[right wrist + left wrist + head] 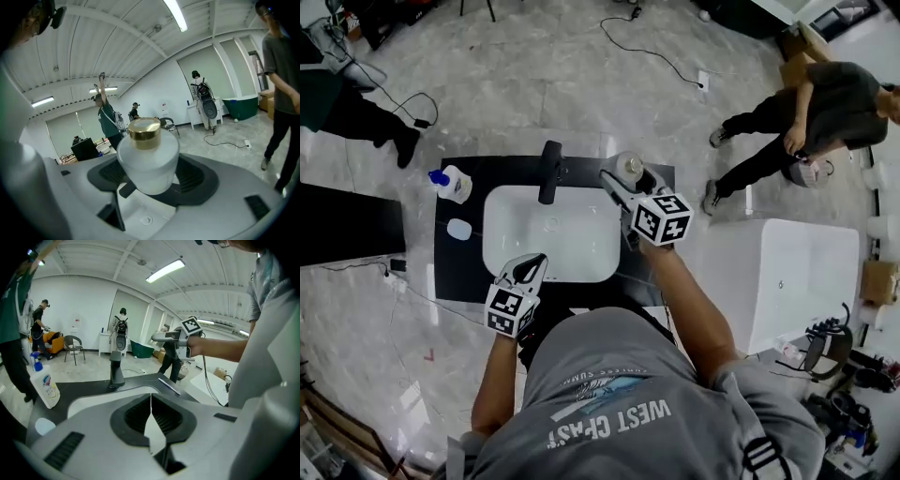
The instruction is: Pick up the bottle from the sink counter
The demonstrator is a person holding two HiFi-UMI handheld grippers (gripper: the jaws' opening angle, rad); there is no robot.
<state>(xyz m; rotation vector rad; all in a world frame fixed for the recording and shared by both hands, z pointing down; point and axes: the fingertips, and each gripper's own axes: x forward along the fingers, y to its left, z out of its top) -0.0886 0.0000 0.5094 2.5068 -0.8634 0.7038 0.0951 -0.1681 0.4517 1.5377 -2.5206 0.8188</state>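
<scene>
Frosted gold-capped bottle (147,161) is being clamped by the right gripper (626,185) at the basin's (553,246) right rear corner. It is judged just lifted. Left gripper (528,271), jaws together and empty, is being held at the basin's front edge. Next: a steady, upright raise.

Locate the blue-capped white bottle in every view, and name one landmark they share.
Head view: blue-capped bottle on the dark counter, far left corner, left of the faucet.
Left gripper view: near the left edge, left of the faucet.
Right gripper view: not in it; the gold-capped bottle fills the middle.
Shared landmark: the white sink basin.
</scene>
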